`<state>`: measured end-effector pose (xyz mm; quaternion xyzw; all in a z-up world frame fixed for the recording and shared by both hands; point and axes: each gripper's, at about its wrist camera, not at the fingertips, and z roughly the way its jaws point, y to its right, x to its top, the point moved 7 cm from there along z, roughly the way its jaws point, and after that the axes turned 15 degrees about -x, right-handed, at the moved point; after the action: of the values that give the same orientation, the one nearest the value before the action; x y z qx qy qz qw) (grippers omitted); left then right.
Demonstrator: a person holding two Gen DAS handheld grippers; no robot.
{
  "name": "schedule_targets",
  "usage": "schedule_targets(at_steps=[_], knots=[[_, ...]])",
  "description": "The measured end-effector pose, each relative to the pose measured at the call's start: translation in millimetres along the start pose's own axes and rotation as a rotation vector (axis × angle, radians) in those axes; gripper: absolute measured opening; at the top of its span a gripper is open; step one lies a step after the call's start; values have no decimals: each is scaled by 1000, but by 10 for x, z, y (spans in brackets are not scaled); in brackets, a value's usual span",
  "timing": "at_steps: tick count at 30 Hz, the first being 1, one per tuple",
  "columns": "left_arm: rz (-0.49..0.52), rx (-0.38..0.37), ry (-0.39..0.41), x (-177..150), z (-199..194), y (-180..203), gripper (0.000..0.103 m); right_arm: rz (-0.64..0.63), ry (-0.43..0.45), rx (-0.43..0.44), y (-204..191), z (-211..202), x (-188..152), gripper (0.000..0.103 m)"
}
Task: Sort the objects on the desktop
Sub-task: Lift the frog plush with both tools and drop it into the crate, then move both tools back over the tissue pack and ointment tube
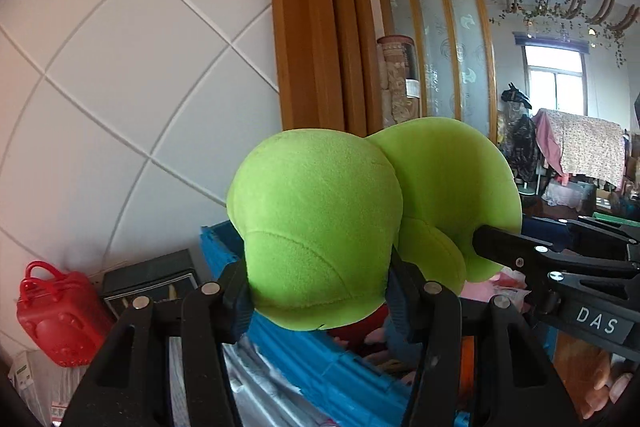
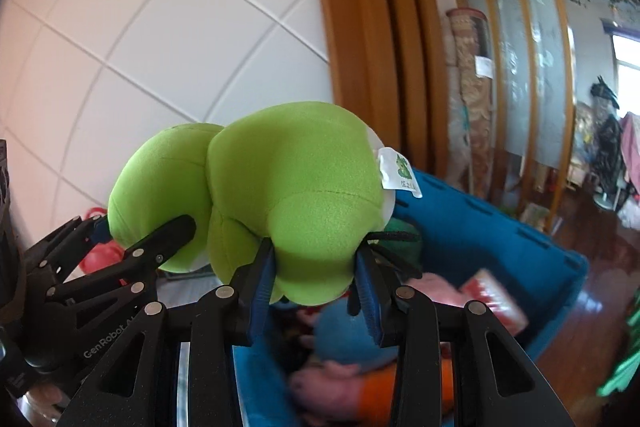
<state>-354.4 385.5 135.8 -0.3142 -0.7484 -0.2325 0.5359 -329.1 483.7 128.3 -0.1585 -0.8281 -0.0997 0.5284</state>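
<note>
A green plush toy (image 1: 320, 219) with two rounded lobes is held in the air by both grippers. My left gripper (image 1: 320, 295) is shut on its left lobe. My right gripper (image 2: 316, 279) is shut on its right lobe (image 2: 296, 195), which carries a white tag (image 2: 398, 173). The right gripper shows in the left wrist view (image 1: 520, 259) at the right, and the left gripper shows in the right wrist view (image 2: 120, 243) at the left. A blue crate (image 2: 500, 239) lies below the toy, with several soft toys (image 2: 344, 347) inside.
A red plastic case (image 1: 56, 319) and a dark box (image 1: 148, 283) stand by the white tiled wall at the left. A wooden door frame (image 1: 316, 19) and a glass partition rise behind. A wooden floor (image 2: 580, 327) lies right of the crate.
</note>
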Motion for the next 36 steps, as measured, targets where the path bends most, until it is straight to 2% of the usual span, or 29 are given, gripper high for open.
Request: schedule_targets(at_steps=[6, 10, 14, 17, 21, 22, 23, 24, 25, 26, 28, 31, 32, 36], knots=[[-67, -57, -155, 77, 845, 139, 54, -35, -136, -42, 528, 551, 91, 38], [-92, -72, -282, -30, 1299, 174, 54, -40, -241, -45, 768, 868, -94, 38], [-107, -50, -430, -166, 1684, 216, 60, -39, -333, -30, 918, 1119, -242, 38], [-130, -15, -498, -273, 1862, 230, 65, -65, -350, -46, 994, 1243, -244, 38], [-170, 3, -513, -413, 1826, 110, 74, -83, -355, -69, 1020, 1289, -293, 40], [-159, 12, -519, -405, 1824, 106, 74, -88, -355, -76, 1024, 1293, -312, 47], [-144, 26, -518, -392, 1782, 97, 74, -93, -355, -85, 1048, 1311, -321, 59], [-133, 38, -502, -352, 1746, 87, 74, -94, -355, -93, 1072, 1323, -340, 67], [-121, 54, -472, -291, 1660, 62, 74, -92, -355, -96, 1094, 1331, -358, 81], [-118, 59, -448, -228, 1587, 37, 74, -90, -355, -96, 1122, 1378, -344, 86], [-127, 47, -420, -183, 1445, -11, 75, -89, -348, -100, 1116, 1328, -348, 87], [-122, 36, -395, -148, 1244, -22, 75, -98, -330, -128, 1106, 1253, -351, 103], [-120, 39, -378, -139, 1174, -23, 76, -100, -315, -141, 1095, 1193, -349, 103], [-138, 41, -306, -156, 849, -56, 88, -91, -281, -156, 1017, 973, -322, 103]])
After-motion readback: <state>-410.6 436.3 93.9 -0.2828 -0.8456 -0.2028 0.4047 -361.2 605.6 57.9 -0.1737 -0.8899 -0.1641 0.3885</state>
